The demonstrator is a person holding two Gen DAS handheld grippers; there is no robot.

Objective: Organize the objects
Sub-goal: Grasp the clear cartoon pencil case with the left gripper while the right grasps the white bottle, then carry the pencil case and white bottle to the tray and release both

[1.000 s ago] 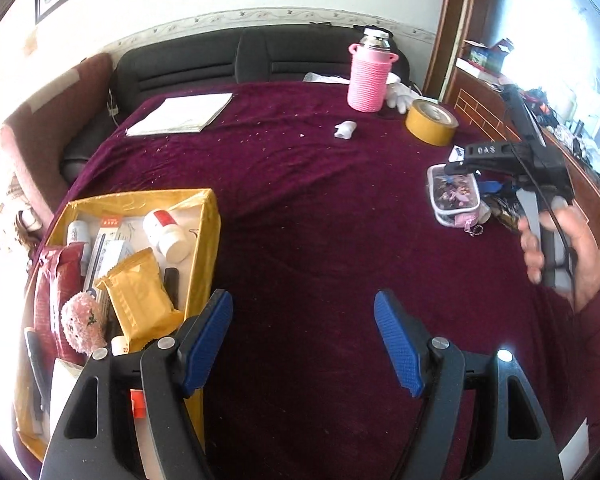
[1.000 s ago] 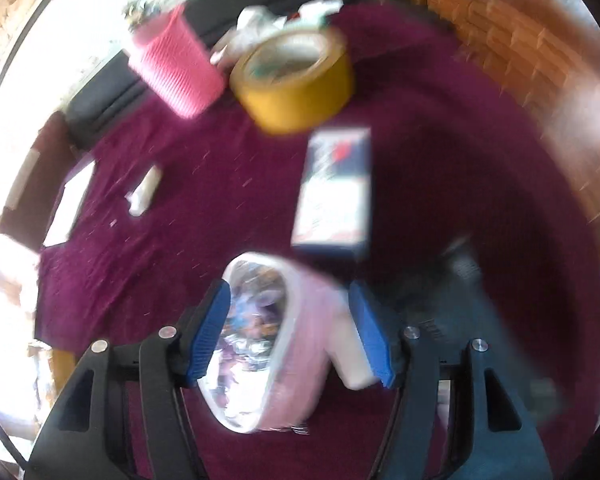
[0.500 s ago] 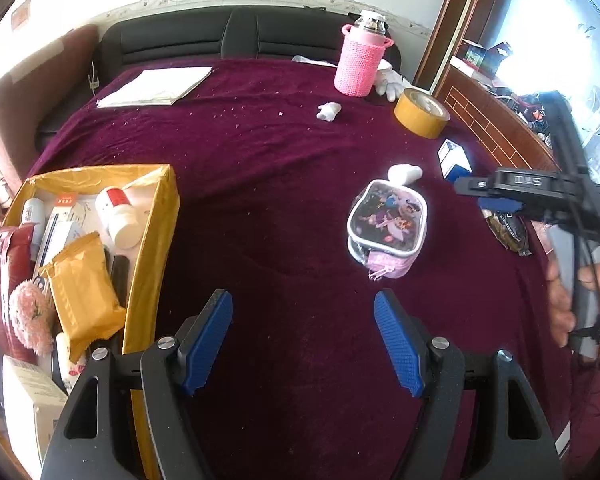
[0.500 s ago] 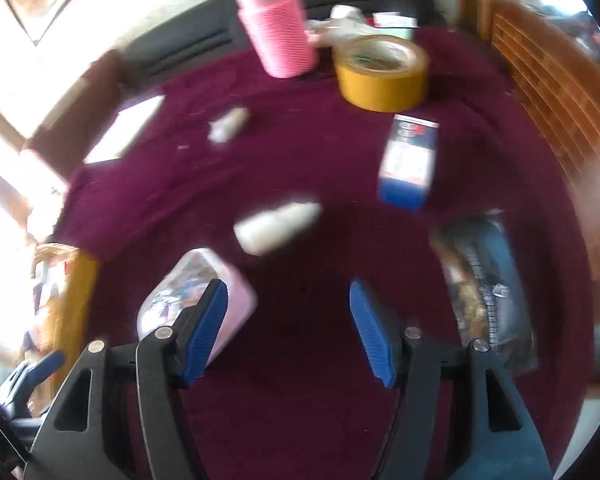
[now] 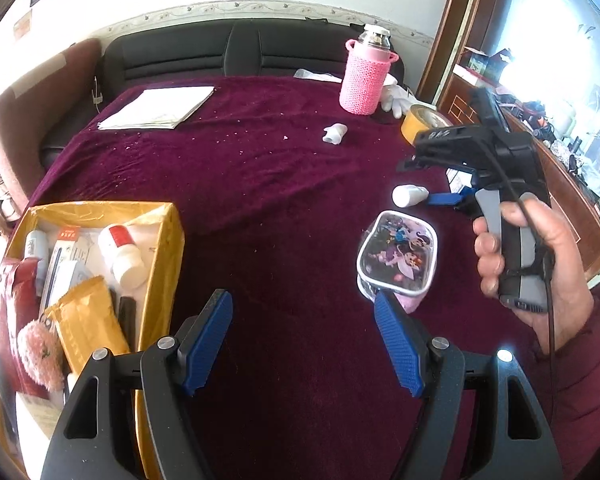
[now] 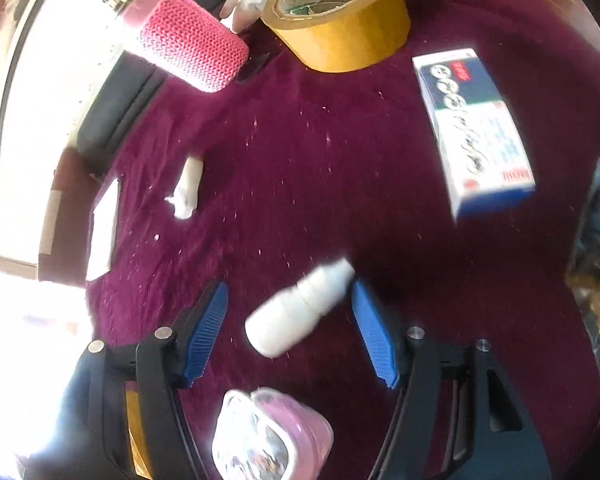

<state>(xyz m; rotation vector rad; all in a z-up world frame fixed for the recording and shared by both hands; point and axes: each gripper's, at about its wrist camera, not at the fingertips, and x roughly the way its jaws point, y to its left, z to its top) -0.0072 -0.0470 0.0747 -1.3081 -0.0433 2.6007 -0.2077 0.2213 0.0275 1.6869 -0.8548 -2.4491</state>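
My left gripper (image 5: 302,320) is open and holds nothing, over bare maroon cloth between the yellow box (image 5: 168,240) and a cartoon-print pouch (image 5: 396,256). The pouch lies flat on the cloth, close to my left gripper's right finger. My right gripper (image 6: 288,292) is low over a small white bottle (image 6: 300,312) that lies on its side between the blue pads. Its jaws are closing; the bottle's cap is near the right pad and a gap shows at the left pad. In the left wrist view a hand (image 5: 540,264) holds that gripper beside the bottle (image 5: 410,195).
The yellow box holds several items, among them a white jar (image 5: 122,256) and a yellow packet (image 5: 88,332). Beyond the bottle lie a tape roll (image 6: 340,20), a pink knitted flask (image 6: 188,48), a blue-and-white carton (image 6: 476,128) and a crumpled white scrap (image 6: 186,188). Papers (image 5: 160,110) lie far left.
The right gripper carried the pouch toward the middle, let it go on the cloth, then moved back and came down around the white bottle. The left gripper drifted slightly.
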